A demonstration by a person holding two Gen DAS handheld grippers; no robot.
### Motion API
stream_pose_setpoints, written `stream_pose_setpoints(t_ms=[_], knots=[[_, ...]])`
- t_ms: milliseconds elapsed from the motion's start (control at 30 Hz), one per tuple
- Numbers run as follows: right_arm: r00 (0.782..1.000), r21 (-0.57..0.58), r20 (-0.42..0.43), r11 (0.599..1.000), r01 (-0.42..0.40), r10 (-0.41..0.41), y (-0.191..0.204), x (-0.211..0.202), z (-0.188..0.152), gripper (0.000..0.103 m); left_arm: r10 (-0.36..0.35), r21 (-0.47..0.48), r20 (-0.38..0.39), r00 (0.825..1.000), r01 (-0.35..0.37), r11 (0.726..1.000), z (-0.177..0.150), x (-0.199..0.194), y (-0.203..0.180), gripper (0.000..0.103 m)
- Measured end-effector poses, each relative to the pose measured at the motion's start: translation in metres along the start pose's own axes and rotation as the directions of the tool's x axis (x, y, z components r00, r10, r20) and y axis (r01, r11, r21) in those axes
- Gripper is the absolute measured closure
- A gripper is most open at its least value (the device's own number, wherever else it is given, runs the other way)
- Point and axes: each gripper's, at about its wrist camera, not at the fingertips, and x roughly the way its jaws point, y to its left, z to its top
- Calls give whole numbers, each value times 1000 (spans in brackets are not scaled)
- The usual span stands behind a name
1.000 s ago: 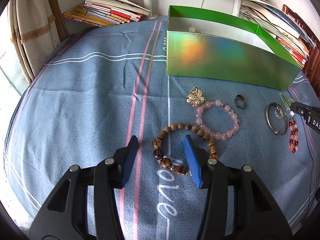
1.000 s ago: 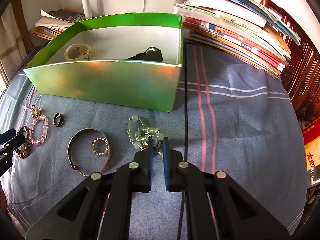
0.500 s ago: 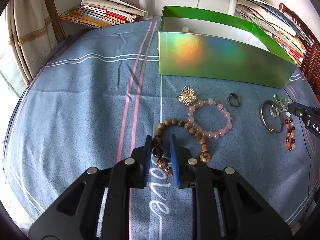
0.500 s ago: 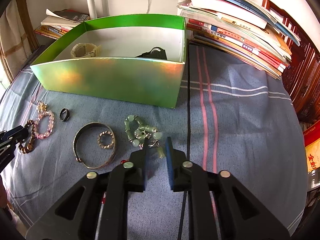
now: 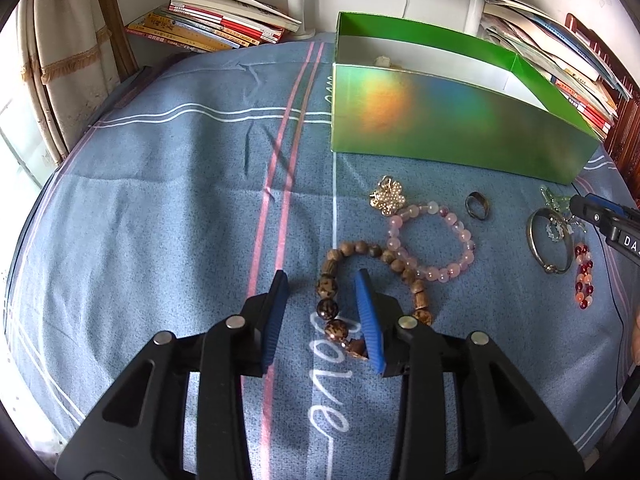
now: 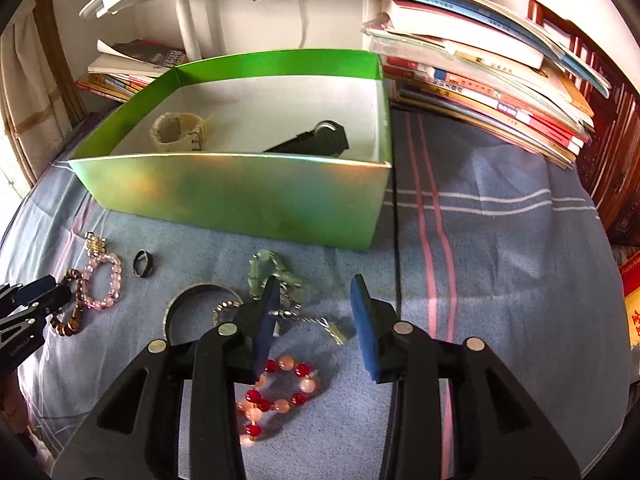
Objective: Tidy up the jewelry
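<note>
The left gripper [image 5: 322, 286] stands partly open, its jaws having just widened, around one side of a brown wooden bead bracelet [image 5: 374, 280] lying on the blue striped cloth [image 5: 160, 200]; the blue pads [image 5: 364, 300] do not press it. White stitched script "love" [image 5: 328, 380] runs below. The right gripper [image 6: 314, 294], also just widened and empty, straddles a silver chain with a tag [image 6: 320, 322]; green jade beads [image 6: 272, 272] lie just ahead, red and peach glass beads [image 6: 280, 388] underneath. Behind stands a shiny green box [image 6: 240, 196] holding a pale watch [image 6: 178, 132].
</note>
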Motion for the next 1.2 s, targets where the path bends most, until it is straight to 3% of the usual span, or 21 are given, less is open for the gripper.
stream_pose_setpoints(t_ms=[33,100,133,167,200,233,433,700,833,1000,1100,1200], knots=[[1000,-14,-1,1000,-7,7,4,1,0,68,-1,0,1,1000,1,1000,0,0,0,68],[1000,-54,-14,999,-6,5,13,5,-1,92,-1,0,1,1000,1,1000,0,0,0,68],[1000,-74,-18,997,0,-2,17,6,-2,94,-3,0,1,1000,3,1000,0,0,0,72],[1000,-87,-8,996,10,-11,20,5,-2,95,-11,2,2,1000,11,1000,0,0,-1,77],[1000,-95,-8,995,9,-10,22,5,-3,95,-12,6,2,1000,12,1000,-1,-1,-3,88],[1000,-98,-8,995,2,-3,23,4,-3,95,-9,10,2,1000,9,1000,-1,-1,-4,92],[1000,-63,19,998,8,-7,18,-9,-2,95,0,2,3,1000,0,1000,-1,-5,-4,92],[991,-68,130,998,-14,23,22,-56,10,95,-27,18,97,995,25,1000,15,-46,-5,92],[979,-78,200,997,-24,39,25,-80,30,95,-72,63,159,985,63,996,37,-72,-12,92],[959,-93,281,996,1,25,29,-97,64,95,-94,115,266,959,66,991,78,-104,-22,92],[959,-108,282,994,1,29,31,-90,84,95,-97,108,302,948,67,992,109,-104,-26,92],[966,-108,256,994,-10,38,35,-70,101,95,-115,91,286,951,92,992,136,-85,-29,92]])
